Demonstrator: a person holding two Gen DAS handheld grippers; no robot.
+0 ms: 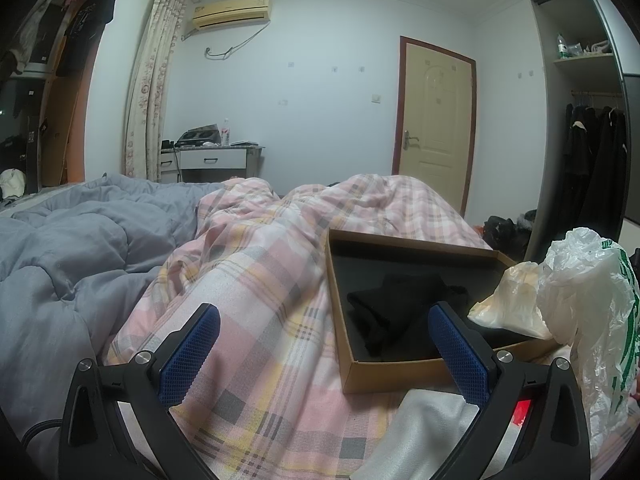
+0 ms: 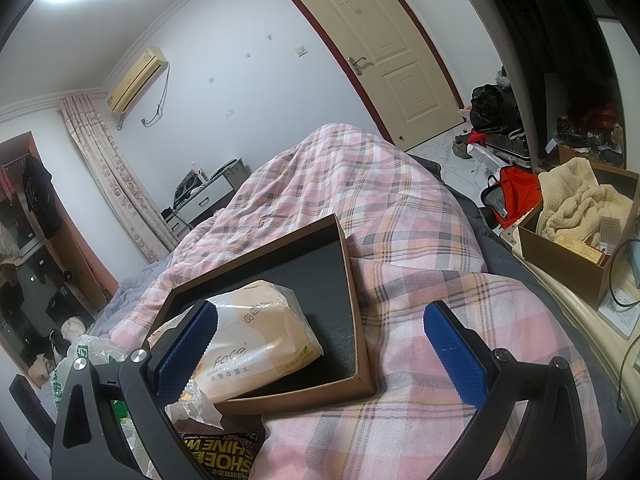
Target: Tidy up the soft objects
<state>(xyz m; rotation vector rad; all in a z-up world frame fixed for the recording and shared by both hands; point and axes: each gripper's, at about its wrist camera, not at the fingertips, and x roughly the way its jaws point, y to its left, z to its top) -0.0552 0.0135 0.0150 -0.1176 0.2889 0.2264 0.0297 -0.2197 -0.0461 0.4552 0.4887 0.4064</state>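
A pink plaid quilt [image 2: 400, 208] covers the bed, and on it lies a shallow cardboard tray [image 2: 362, 320] with a black lining, which I read as the collecting place for the soft things. In the right wrist view the tissue pack [image 2: 260, 344] rests inside the tray near its near-left corner, its long axis running from lower left to upper right, with its near end overhanging the tray rim toward a crumpled white plastic bag [image 1: 592, 320]. My right gripper [image 2: 320, 354] stands wide, holding nothing; its left pad lies just beside the pack, perhaps touching its wrapper, while the other pad hangs over bare quilt beyond the tray's right wall. The pack therefore sits left of the gripper's centre line, so I judge that a grasp calls for a shift leftward and a turn across the pack's short side. In the left wrist view my left gripper [image 1: 324, 354] is also wide and empty, over the quilt with the tray ahead to its right; a dark folded cloth [image 1: 400, 304] lies in the tray beyond its right pad. The right gripper is the nearer of the 2 to the pack.
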